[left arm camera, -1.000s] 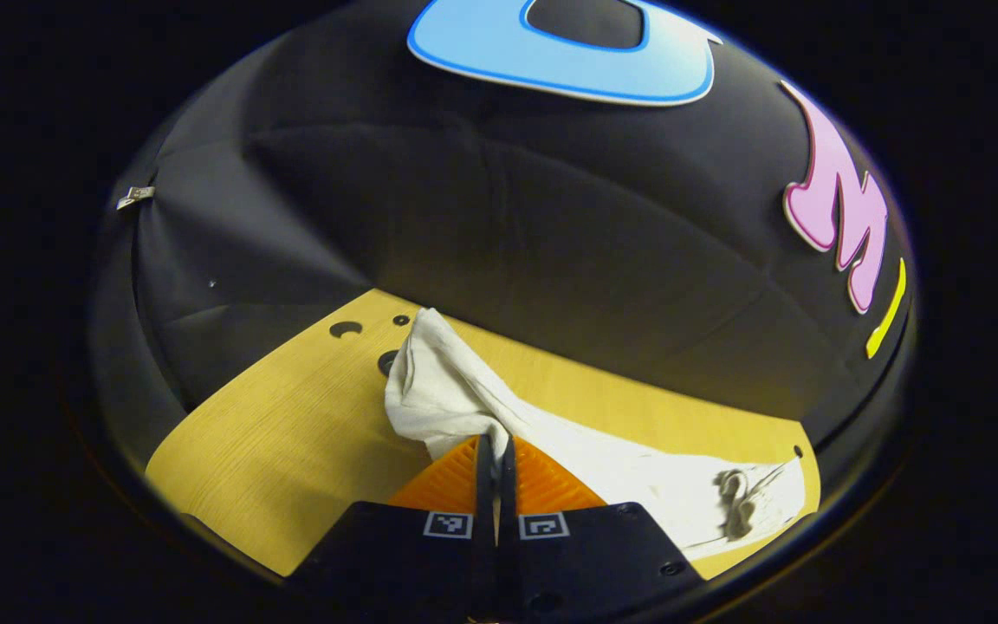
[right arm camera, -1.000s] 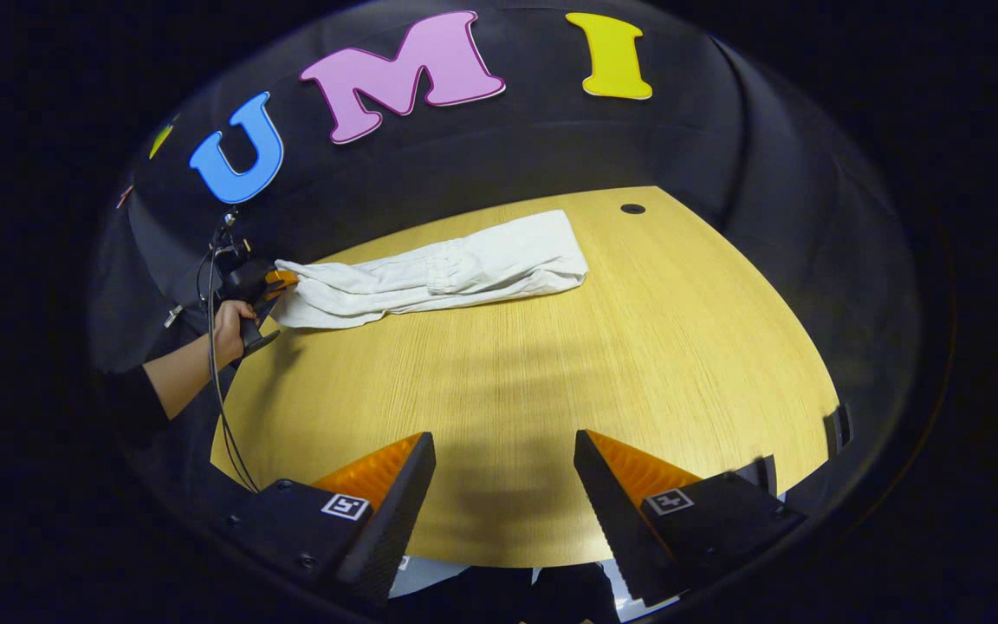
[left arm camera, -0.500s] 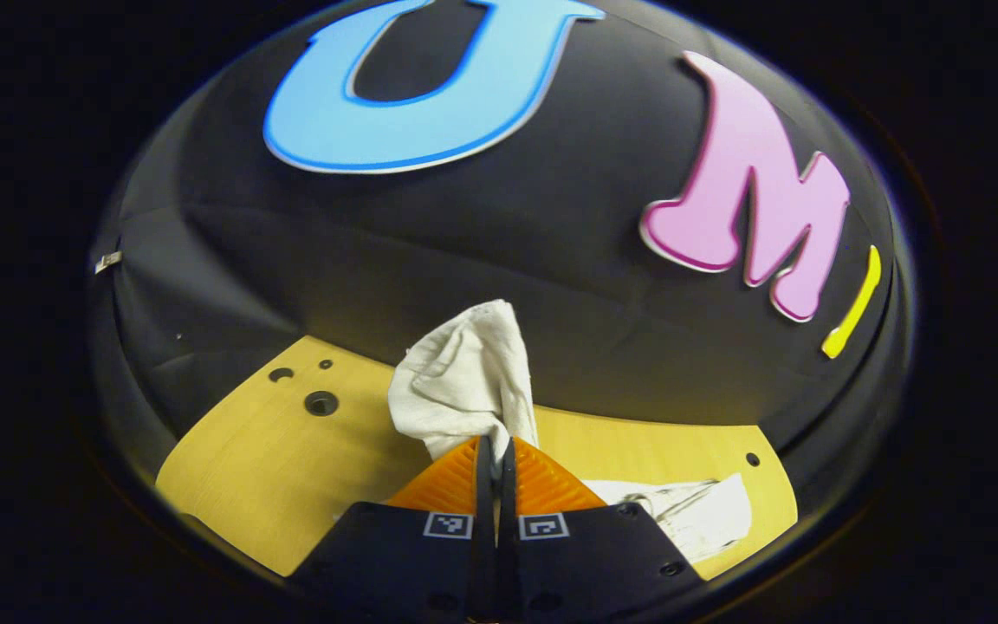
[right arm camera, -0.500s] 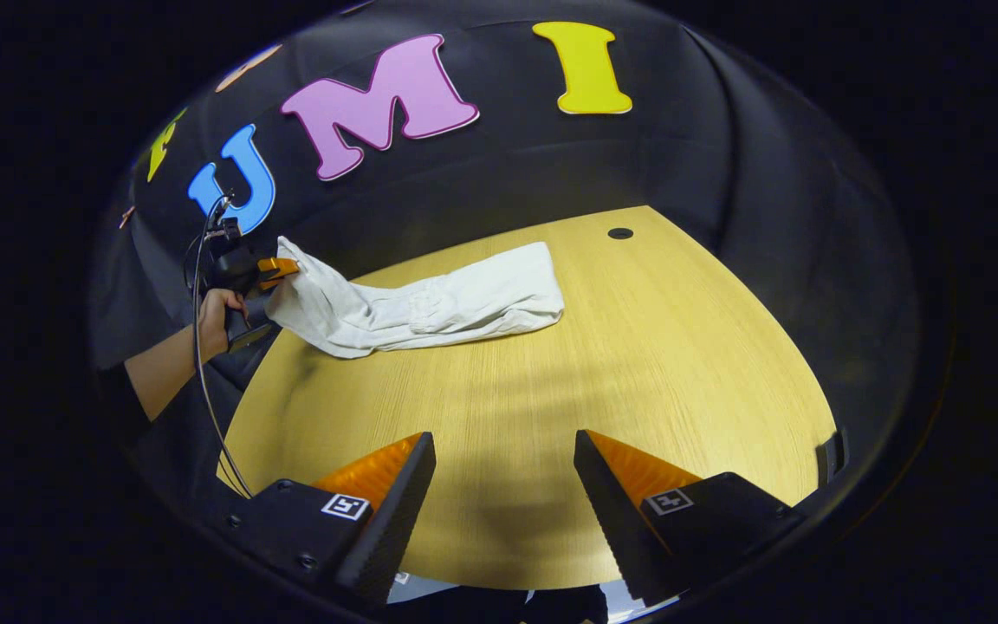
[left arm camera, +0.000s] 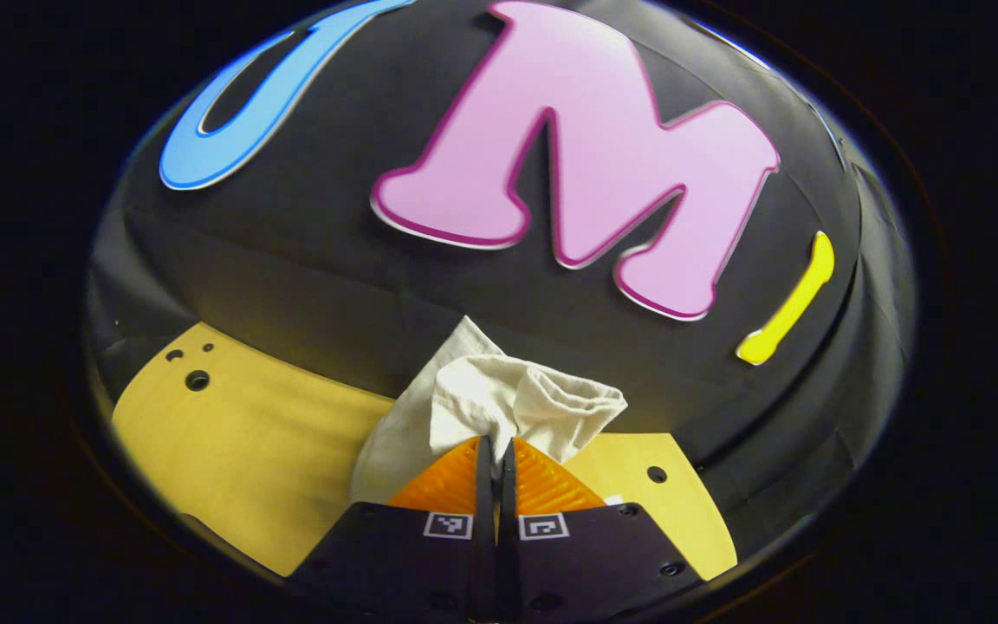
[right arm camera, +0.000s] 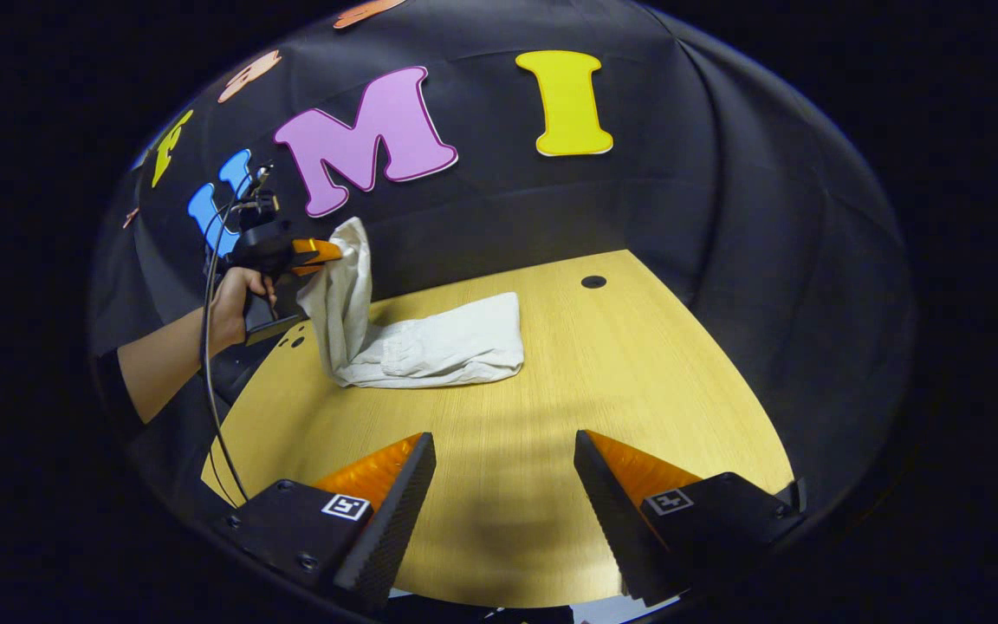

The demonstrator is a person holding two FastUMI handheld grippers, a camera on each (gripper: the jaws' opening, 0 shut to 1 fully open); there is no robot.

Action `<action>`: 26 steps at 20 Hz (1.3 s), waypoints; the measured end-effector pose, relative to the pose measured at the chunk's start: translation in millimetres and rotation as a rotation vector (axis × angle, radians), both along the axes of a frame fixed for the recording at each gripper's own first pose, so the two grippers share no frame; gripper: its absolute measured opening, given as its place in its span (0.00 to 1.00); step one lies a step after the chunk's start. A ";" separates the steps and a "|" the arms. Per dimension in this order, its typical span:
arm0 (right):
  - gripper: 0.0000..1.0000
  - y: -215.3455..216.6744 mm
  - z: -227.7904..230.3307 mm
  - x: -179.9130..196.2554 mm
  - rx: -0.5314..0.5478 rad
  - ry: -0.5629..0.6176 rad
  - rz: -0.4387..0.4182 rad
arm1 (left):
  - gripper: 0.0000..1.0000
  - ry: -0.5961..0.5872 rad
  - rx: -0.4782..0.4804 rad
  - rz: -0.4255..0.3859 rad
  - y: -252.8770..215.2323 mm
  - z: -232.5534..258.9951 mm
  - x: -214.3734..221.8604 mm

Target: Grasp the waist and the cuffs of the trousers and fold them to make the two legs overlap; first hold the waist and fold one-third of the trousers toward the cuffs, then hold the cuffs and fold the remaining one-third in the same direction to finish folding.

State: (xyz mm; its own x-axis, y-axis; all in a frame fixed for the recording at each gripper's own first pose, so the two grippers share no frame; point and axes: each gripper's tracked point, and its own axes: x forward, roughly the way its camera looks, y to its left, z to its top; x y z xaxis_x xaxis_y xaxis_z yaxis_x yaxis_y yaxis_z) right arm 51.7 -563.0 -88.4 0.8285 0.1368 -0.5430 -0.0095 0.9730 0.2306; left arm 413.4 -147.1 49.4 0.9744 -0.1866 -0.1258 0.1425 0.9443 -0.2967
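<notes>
Right gripper view: I see my right gripper (right arm camera: 504, 485) gaping, holding nothing, low in frame. The white trousers (right arm camera: 443, 347) lie lengthwise left-to-right mid-frame on the table (right arm camera: 638, 381), crumpled. My left gripper (right arm camera: 326, 253) pinches 1 end, lifted at upper left.

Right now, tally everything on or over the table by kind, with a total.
Trousers: 1
Grippers: 2, the left gripper and the right gripper
Hands: 1
Tables: 1
Total: 5
</notes>
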 end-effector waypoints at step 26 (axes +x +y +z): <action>0.99 -35.6 3.1 -10.7 0.057 -0.072 -0.037 | 0.95 0.193 -0.003 -0.170 -175.5 -143.8 -97.3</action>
